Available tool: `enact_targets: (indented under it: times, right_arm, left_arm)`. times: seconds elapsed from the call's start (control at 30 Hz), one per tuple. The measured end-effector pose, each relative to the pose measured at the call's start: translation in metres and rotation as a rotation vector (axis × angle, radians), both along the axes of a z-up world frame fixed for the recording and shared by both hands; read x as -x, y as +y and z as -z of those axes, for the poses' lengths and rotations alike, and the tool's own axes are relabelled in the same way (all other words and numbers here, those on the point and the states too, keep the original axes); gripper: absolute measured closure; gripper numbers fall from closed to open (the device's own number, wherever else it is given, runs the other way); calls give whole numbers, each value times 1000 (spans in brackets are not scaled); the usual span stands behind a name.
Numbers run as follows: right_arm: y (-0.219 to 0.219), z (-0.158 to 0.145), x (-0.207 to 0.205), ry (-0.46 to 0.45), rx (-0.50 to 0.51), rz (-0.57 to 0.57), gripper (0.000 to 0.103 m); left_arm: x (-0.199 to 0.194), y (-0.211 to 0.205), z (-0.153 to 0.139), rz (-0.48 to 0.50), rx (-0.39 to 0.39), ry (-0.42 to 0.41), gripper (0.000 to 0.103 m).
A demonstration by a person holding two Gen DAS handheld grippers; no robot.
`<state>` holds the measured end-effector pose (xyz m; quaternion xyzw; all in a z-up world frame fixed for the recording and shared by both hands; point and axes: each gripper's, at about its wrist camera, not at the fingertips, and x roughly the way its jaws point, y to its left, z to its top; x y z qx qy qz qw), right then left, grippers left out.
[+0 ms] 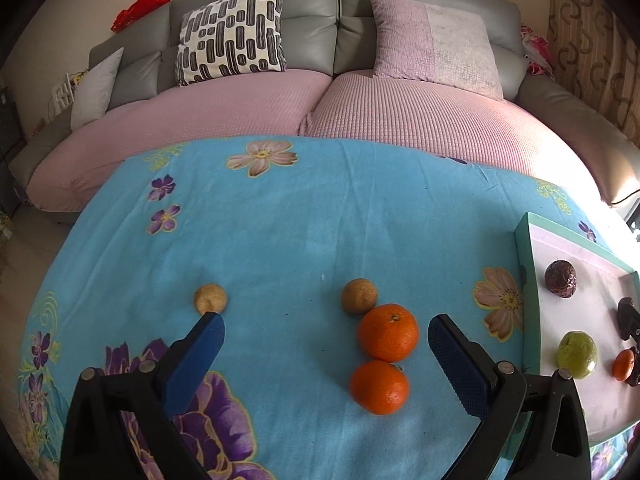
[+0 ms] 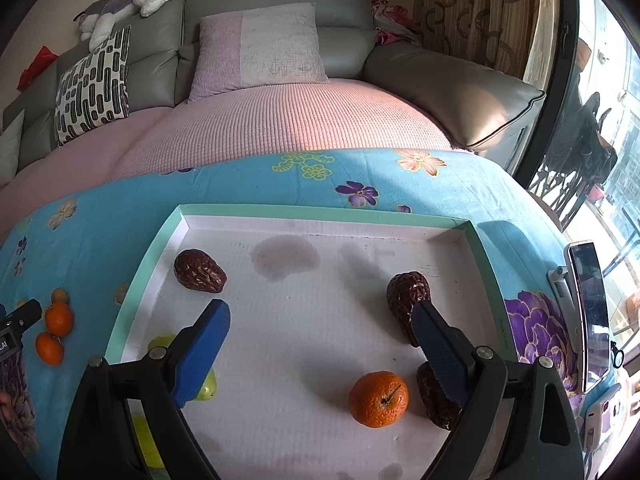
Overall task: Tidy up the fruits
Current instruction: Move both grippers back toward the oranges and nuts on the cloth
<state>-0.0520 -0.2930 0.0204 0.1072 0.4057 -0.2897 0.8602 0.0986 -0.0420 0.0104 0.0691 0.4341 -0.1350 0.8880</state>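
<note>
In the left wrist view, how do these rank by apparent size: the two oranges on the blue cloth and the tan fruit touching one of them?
1. Farther orange and nearer orange: they look nearly alike, so I do not rank them.
2. Tan fruit: clearly smallest, though farthest from the camera.

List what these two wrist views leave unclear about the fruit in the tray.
- Right wrist view: green fruit mostly hidden behind the right gripper finger; count unclear.
- Right wrist view: near dark fruit partly covered by the other finger.
- Left wrist view: tray cut off by the frame edge.
</note>
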Motion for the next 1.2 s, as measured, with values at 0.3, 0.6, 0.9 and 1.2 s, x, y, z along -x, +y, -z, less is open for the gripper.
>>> enact_targets:
  times: [0.3, 0.6, 0.9, 1.2]
  right_arm:
    - [25, -2, -15, 4, 15, -71, 11]
    - [56, -2, -31, -11, -14, -164, 11]
    - [95, 4, -50, -1, -24, -278, 11]
    - [125, -2, -57, -64, -46, -344, 11]
  left_arm:
    - [-17, 46, -8, -84, -6, -13, 0]
    - [-26, 83, 1, -170, 0, 29, 0]
    - [-35, 118, -1, -254, 53, 39, 0]
    - [-37, 131, -3, -269, 110, 37, 0]
